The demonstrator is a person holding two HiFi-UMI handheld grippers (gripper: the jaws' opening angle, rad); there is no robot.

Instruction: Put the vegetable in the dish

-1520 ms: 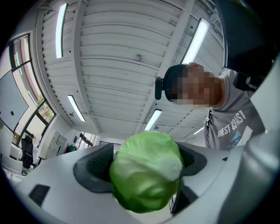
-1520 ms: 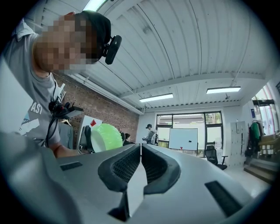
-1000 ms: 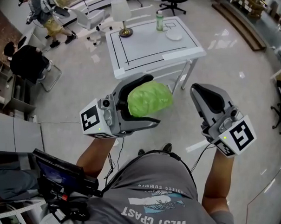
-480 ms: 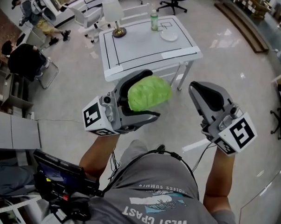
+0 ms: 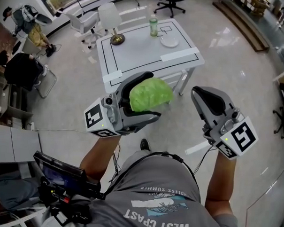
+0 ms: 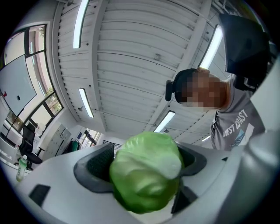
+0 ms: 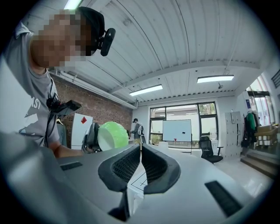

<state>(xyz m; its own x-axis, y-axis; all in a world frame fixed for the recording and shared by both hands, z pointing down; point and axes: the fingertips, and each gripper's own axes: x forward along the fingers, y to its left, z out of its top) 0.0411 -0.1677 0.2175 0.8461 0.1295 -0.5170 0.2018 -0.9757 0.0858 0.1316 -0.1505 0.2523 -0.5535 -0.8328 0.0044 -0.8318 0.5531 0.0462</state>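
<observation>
A round green cabbage [image 5: 150, 95] sits clamped between the jaws of my left gripper [image 5: 147, 97], held in the air above the floor. In the left gripper view the cabbage [image 6: 146, 173] fills the gap between the dark pads, tilted up toward the ceiling. My right gripper [image 5: 206, 100] is shut with nothing in it, level with the left one and to its right. From the right gripper view the cabbage [image 7: 113, 135] shows off to the left. A small white dish [image 5: 169, 41] lies on the white table [image 5: 135, 54] ahead, at its far right.
On the table stand a green bottle [image 5: 153, 25] near the dish and a lamp with a brass base [image 5: 116, 38] at the far left. Office chairs [image 5: 82, 22] and seated people [image 5: 22, 68] are off to the left. Bare floor separates me from the table.
The table has slid lower in the head view and sits closer to both grippers. The cabbage stays gripped in the left jaws; the right jaws stay shut.
</observation>
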